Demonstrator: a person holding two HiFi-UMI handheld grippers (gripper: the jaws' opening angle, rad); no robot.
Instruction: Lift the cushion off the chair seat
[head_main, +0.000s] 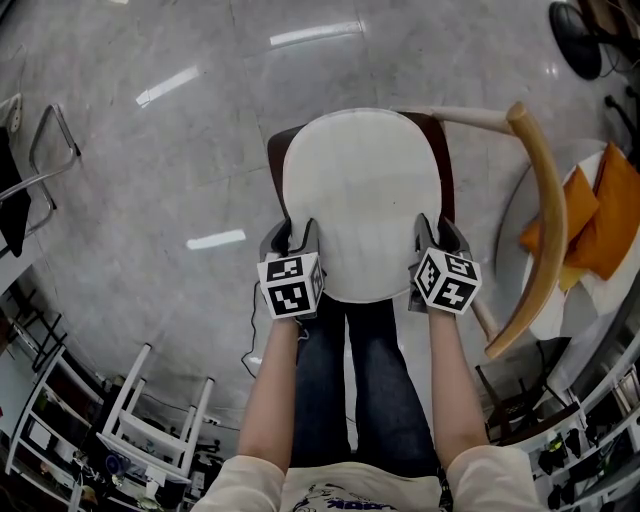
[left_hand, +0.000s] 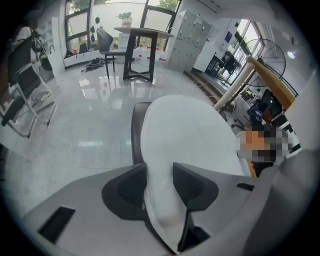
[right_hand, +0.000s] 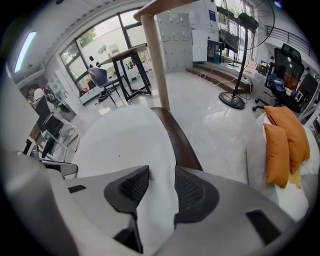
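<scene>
Nearest: person's legs (head_main: 360, 380) in dark jeans, w/ both forearms reaching down & fwd. L tool (left_hand: 160, 175) is clenched on the cushion (head_main: 360, 200). Its dark pads sit either side of the near-left edge, w/ white fabric pinched btwn them. R tool (right_hand: 161, 182) grasps the same cushion at the near-right edge, its ribbed pads pressing the fabric from both sides.

Cushion is white & rounded and lies over the chair seat (head_main: 276, 150), covering most of it. The seat's dark brown rim shows only along the L & R sides and at the far end. The near edge of the cushion reaches past the seat front, toward the legs. Can't tell whether it has cleared the seat at all.

To the R in head view, the chair's curved pale-wood backrest (head_main: 548, 200) stands beside the seat, joined by a pale rail.

Further out is glossy grey floor (head_main: 150, 150) w/ light reflections. Orange pillows (head_main: 590, 215) rest on a white seat past the backrest. A white frame (head_main: 150, 420) stands at lower L.

Far off, a dark-legged desk (left_hand: 137, 45) stands by the windows, and a standing fan (right_hand: 245, 50) is near the lockers.
</scene>
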